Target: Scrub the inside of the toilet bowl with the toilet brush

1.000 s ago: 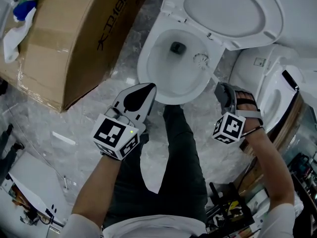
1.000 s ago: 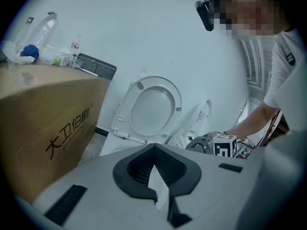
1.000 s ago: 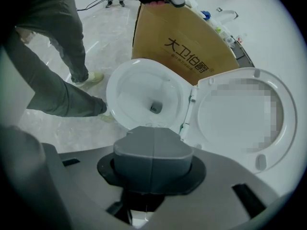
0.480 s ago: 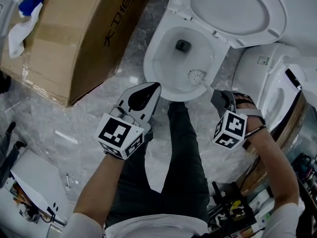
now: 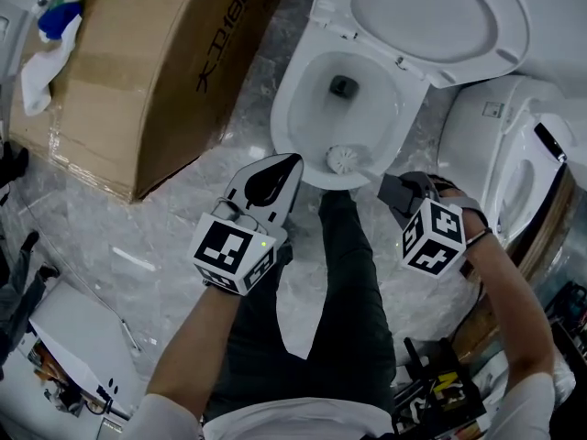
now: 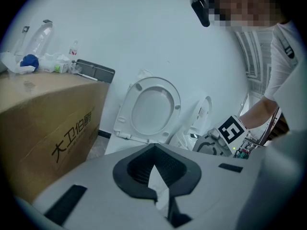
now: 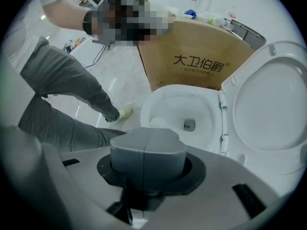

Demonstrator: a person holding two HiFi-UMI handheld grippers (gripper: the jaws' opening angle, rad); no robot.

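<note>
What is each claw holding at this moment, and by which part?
The right claw grips the toilet brush by its handle end, its head inside the toilet bowl. The left claw holds nothing.

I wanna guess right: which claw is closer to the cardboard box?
Left. The left claw sits just right of the cardboard box; the right claw, gripping the toilet brush, is farther right.

The left gripper (image 5: 282, 170) has a pale grey moulded plastic shell with a black ribbed lining around a teardrop-shaped recess. The right gripper (image 7: 146, 150) has darker grey jaw blocks seated in a black ring. Each gripper carries a black-and-white marker cube (image 5: 234, 253) (image 5: 433, 236). A green indicator light (image 5: 264, 243) shows on the left cube. The person wears a white short-sleeved top (image 5: 275, 422), dark grey trousers (image 5: 339, 282) and a light-coloured shoe (image 7: 125, 112).
</note>
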